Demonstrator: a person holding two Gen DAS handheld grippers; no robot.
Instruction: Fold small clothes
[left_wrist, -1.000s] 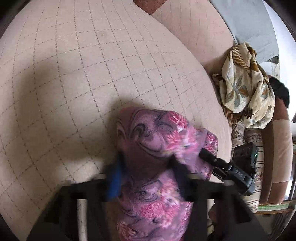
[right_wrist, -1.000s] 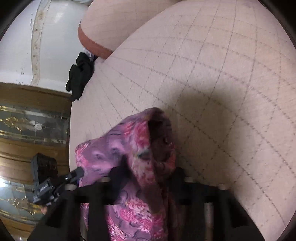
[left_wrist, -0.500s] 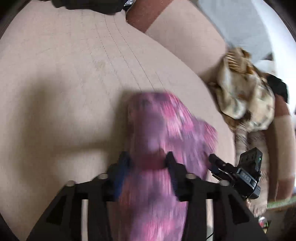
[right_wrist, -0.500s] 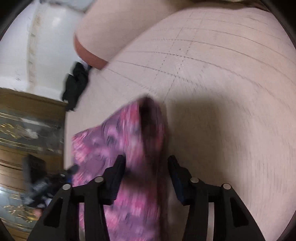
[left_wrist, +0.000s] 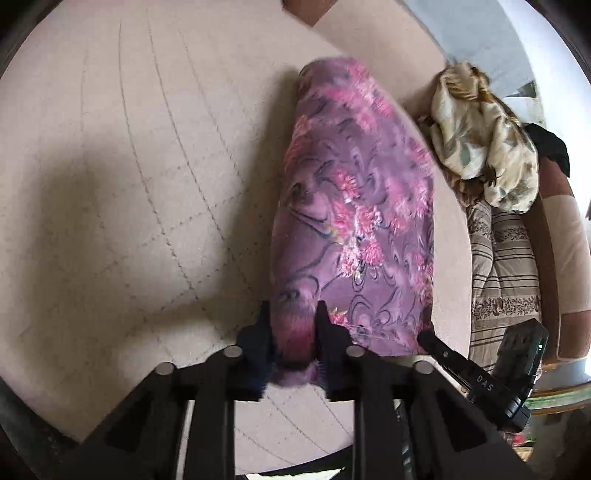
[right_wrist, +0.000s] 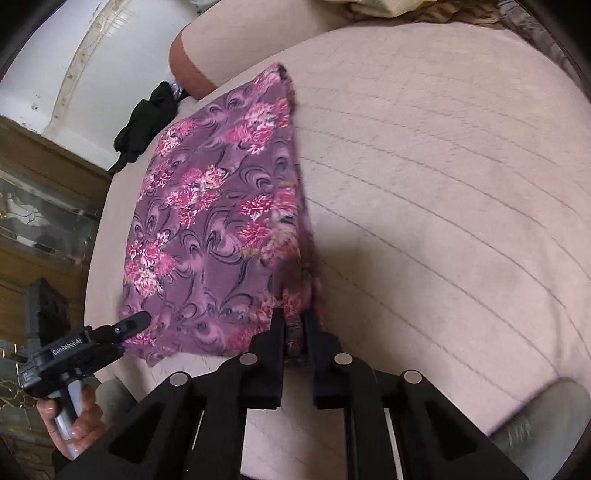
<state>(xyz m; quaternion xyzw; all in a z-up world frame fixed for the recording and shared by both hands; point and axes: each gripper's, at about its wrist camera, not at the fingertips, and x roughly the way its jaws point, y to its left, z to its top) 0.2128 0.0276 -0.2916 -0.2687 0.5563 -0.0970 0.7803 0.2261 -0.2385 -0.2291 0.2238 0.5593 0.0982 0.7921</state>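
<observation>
A purple floral garment (left_wrist: 354, 206) lies stretched flat on the beige quilted cushion (left_wrist: 129, 166). The left gripper (left_wrist: 291, 332) is closing, its jaws clamped on one near corner of the fabric. The right gripper (right_wrist: 294, 332) is closing too, pinching the opposite near corner between its jaws. A cream patterned cloth (left_wrist: 484, 147) sits bunched beyond the cushion's far edge. A black item (right_wrist: 147, 122) lies near the garment's far corner

"DAS" on right gripper (left_wrist: 424, 338) body, right of cloth (left_wrist: 354, 206). "GenRobot.AI" on left gripper (right_wrist: 138, 319) body, left of cloth.
</observation>
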